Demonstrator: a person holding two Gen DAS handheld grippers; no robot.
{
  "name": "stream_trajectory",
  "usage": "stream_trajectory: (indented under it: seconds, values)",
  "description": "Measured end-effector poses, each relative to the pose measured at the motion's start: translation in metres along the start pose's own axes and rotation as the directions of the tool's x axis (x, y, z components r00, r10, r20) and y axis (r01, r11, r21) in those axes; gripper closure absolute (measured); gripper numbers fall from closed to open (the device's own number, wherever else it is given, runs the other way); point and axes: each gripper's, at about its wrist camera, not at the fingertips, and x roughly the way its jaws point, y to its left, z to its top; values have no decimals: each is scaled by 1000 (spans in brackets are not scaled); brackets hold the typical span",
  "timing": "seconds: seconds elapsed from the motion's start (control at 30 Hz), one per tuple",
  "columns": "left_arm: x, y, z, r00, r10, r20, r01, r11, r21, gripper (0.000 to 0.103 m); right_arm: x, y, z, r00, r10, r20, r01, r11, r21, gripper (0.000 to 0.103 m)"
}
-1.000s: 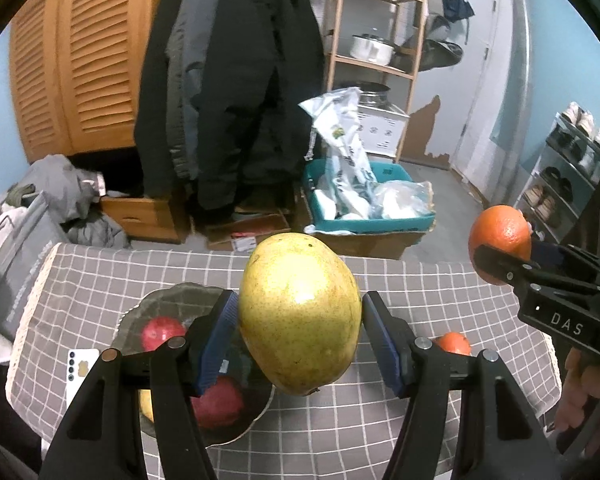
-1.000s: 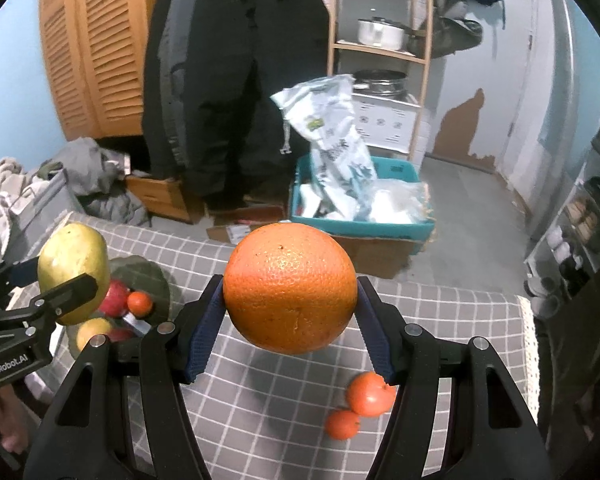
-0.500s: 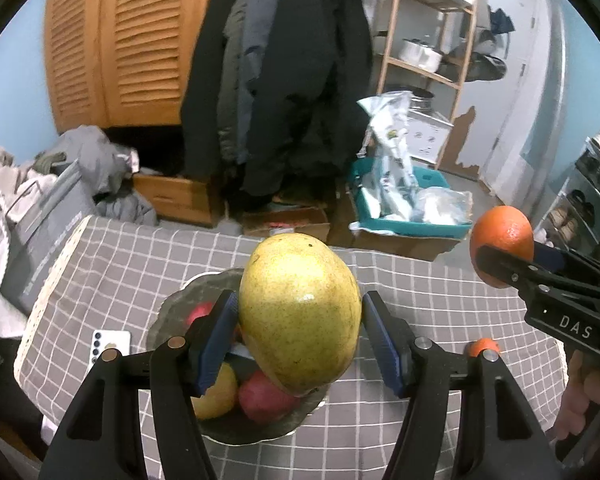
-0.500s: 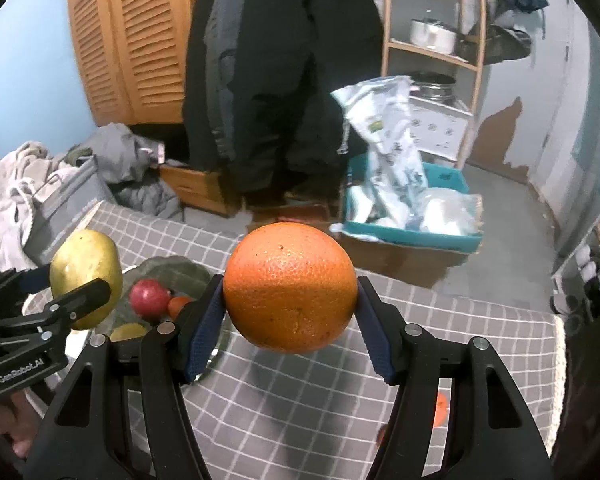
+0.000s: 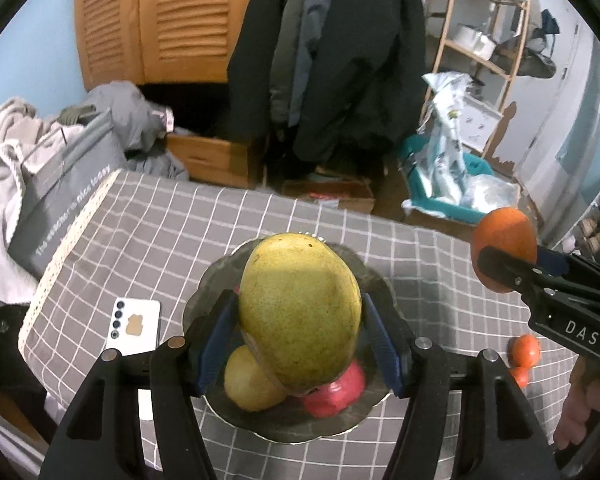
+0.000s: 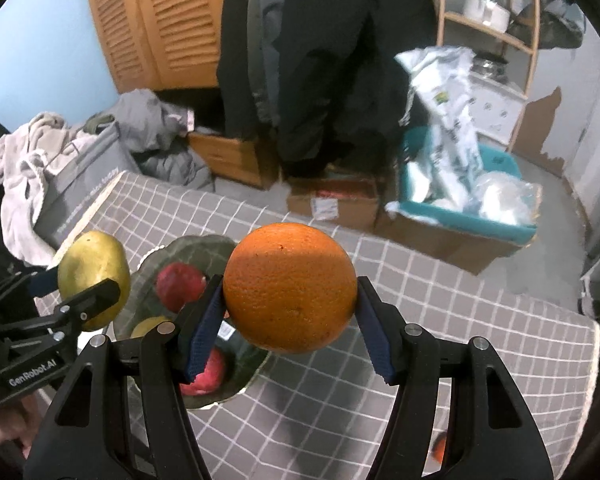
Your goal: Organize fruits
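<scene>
Overhead, left tool (image 5: 300,344) clamped on mango (image 5: 300,312), right tool (image 6: 290,328) on orange (image 6: 290,292), above grey checked tablecloth (image 5: 148,240).

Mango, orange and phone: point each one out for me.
mango (image 5: 300,316), left wrist view, middle of its yellow-green skin.
orange (image 6: 290,292), right wrist view, centre of the peel.
phone (image 5: 134,326), left wrist view, its white back.
</scene>
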Motion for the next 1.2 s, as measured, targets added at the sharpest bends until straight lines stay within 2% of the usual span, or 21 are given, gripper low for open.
stream_trajectory:
  seconds: [0.33,0.63,0.97,1.03,1.2]
  values:
    - [46,25,-15,994,27,-107,-32,998,-49,38,61,11,-8,990,87,-116,-84,996,24,39]
    - [71,27,-27,985,20,-174,-30,998,-56,38,95,20,-19,977,94,-194,-94,996,10,39]
    - [79,31,-26,983,18,-185,-31,997,-67,38,116,25,-27,960,106,-260,-110,994,1,39]
    - [78,31,-26,985,37,-171,-48,997,-57,38,119,25,-28,957,108,-268,-112,994,1,38]
    - [81,34,-25,982,58,-179,-69,996,-58,30,123,25,-30,951,112,-288,-114,993,12,37]
